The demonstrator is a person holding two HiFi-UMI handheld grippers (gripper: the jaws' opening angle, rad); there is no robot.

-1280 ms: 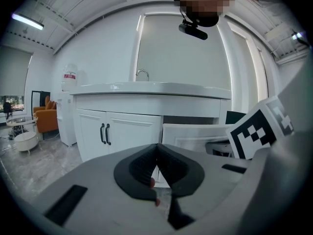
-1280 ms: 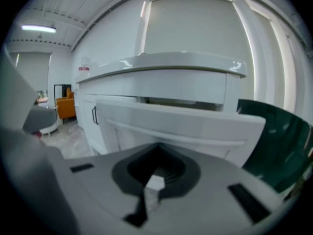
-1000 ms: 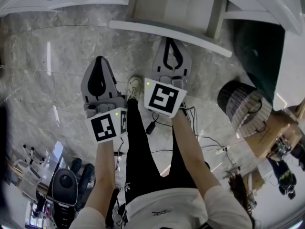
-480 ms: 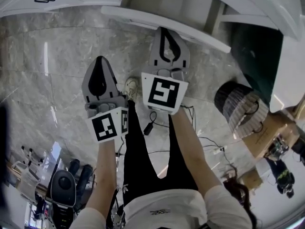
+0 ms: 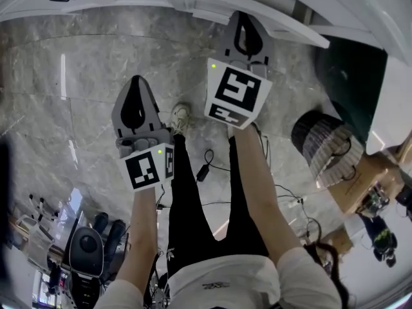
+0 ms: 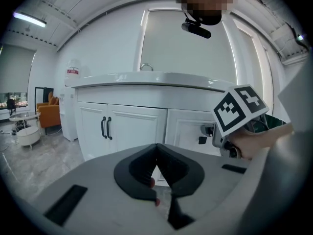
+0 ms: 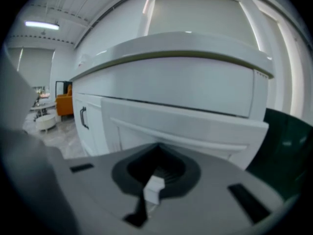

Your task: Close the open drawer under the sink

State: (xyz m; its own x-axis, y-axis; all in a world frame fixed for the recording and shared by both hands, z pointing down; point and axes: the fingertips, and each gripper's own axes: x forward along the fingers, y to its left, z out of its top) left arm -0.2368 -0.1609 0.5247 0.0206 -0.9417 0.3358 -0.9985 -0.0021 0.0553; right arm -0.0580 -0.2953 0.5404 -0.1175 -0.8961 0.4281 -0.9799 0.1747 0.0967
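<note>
White drawer under the sink counter stands pulled out: in the right gripper view its front panel juts forward of the cabinet face, with the thick counter edge above it. In the head view the drawer's top edge runs as a pale strip across the upper part of the frame.

The right gripper is stretched forward with its tip at that strip; its jaws are pressed together with nothing between them, and their point aims at the drawer front. Whether the tip touches the panel cannot be told.

The left gripper hangs lower in the head view, over the grey marble floor, well apart from the drawer. Its jaws are likewise together and empty. They face the vanity's double doors, which have black handles, and a faucet rises from the counter above.

A pale shoe shows between the two grippers on the floor. Black cables trail just beside it. A dark striped wastebasket stands to the right, near a cardboard box.
</note>
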